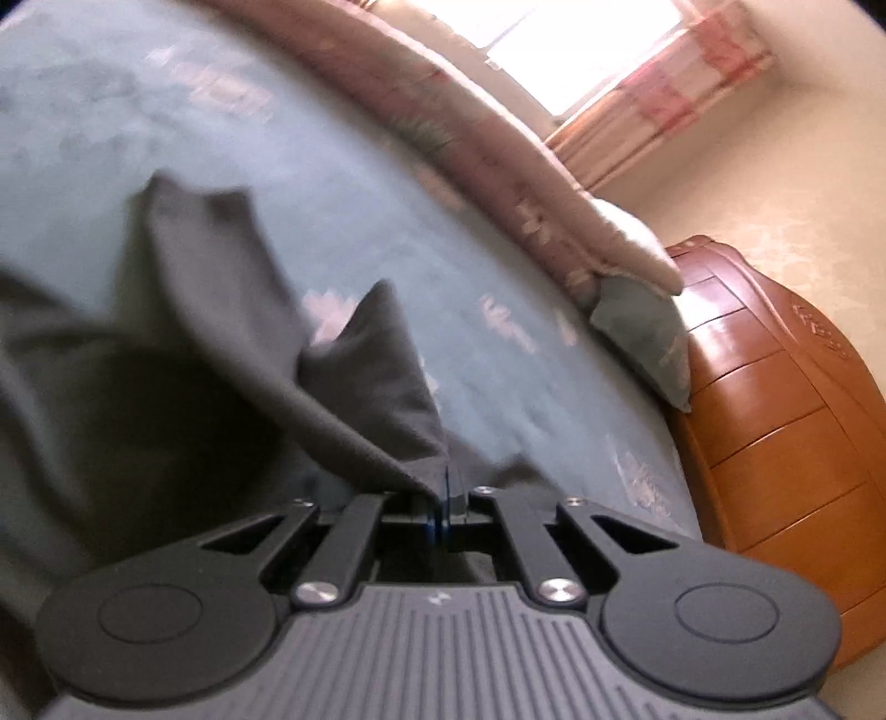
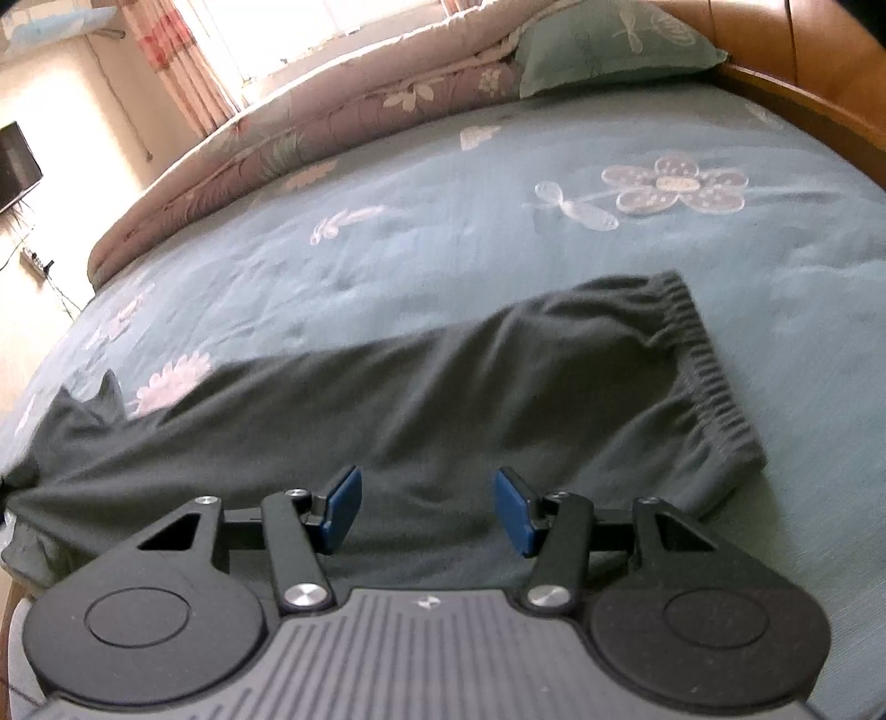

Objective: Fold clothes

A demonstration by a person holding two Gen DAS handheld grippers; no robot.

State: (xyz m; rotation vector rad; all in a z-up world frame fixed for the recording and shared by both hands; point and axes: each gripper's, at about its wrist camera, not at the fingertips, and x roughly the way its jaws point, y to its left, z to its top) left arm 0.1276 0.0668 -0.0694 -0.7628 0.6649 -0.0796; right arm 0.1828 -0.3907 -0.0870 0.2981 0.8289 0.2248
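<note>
The dark grey cotton trousers (image 2: 421, 387) lie across the teal flowered bed sheet (image 2: 443, 221). The left claw (image 1: 446, 487) is clamped on their leg end, probably to fold it over; the right claw (image 2: 426, 509) hovers with jaws apart, empty.

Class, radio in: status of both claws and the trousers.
Left claw shut on trousers, hem lifted. Right claw open above them. Nothing in the way.

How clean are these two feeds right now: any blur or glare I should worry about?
Left wrist view: motion-smeared bedspread and dark trousers, the window blown out white. Right wrist view: sharper, the trousers' waistband readable, slight softness, window glare along the top edge; fisheye bends the bed in both.
</note>
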